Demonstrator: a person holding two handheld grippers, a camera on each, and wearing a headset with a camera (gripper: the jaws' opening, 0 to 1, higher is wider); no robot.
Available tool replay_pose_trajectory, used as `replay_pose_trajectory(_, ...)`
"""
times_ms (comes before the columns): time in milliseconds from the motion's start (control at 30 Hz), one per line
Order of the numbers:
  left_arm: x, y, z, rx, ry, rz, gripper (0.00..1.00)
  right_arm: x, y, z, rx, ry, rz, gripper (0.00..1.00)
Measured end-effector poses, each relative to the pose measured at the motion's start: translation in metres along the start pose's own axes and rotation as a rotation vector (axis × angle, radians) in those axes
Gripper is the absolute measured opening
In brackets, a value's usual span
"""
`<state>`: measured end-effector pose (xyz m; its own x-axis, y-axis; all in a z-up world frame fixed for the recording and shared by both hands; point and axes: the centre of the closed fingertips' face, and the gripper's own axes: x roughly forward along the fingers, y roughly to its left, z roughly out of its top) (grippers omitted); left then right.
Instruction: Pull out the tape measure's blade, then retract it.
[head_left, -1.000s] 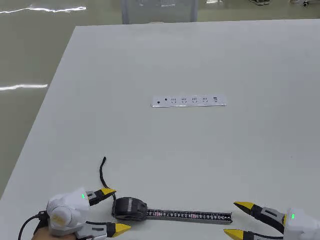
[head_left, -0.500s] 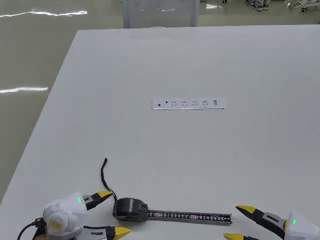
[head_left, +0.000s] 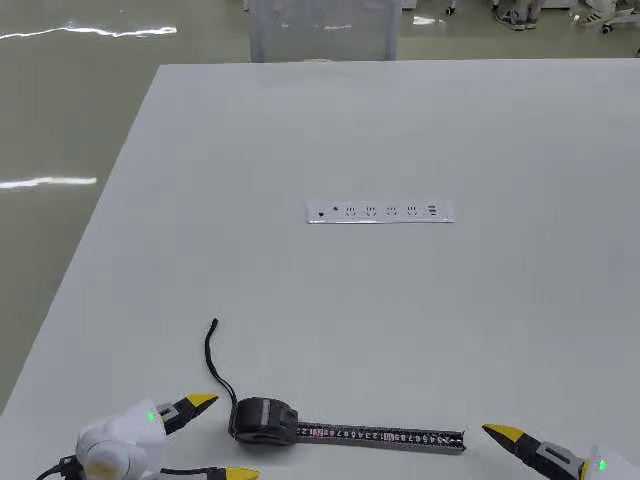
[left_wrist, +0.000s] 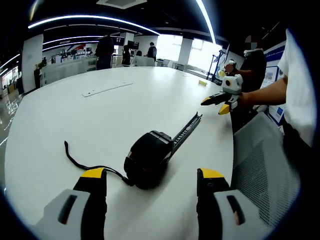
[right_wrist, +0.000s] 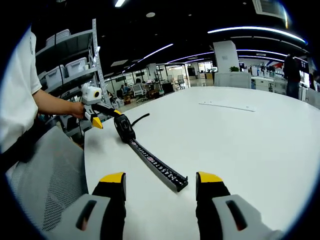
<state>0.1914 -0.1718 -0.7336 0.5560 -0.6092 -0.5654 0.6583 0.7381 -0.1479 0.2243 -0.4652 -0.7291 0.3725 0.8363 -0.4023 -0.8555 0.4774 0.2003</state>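
Black tape measure (head_left: 263, 420) lies loose, blade (head_left: 380, 435) out; left claw (head_left: 223, 436), right claw (right_wrist: 161, 178) both apart, empty. Risk: ungripped, it skids on tabletop (head_left: 400, 300), blade whips back.

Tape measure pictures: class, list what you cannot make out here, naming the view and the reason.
- Numbers on the blade: too small in the head view.
- Hook at the blade's end: blurred in the right gripper view.
- Tape measure underside and far side: hidden by its own case in the left gripper view.
- Markings on the power strip: too small in the head view.
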Motion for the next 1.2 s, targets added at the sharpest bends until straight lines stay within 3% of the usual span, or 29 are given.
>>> replay_pose_trajectory(767,-0.02,-0.013,-0.016,-0.076,-0.018,0.058,0.76,-0.014,0.014,0.002,0.028,-0.011,-0.057,0.63)
replay_pose_trajectory(1200,-0.039,-0.012,-0.02,-0.111,-0.04,0.093,0.78,-0.025,0.017,0.0,0.028,-0.016,-0.086,0.65)
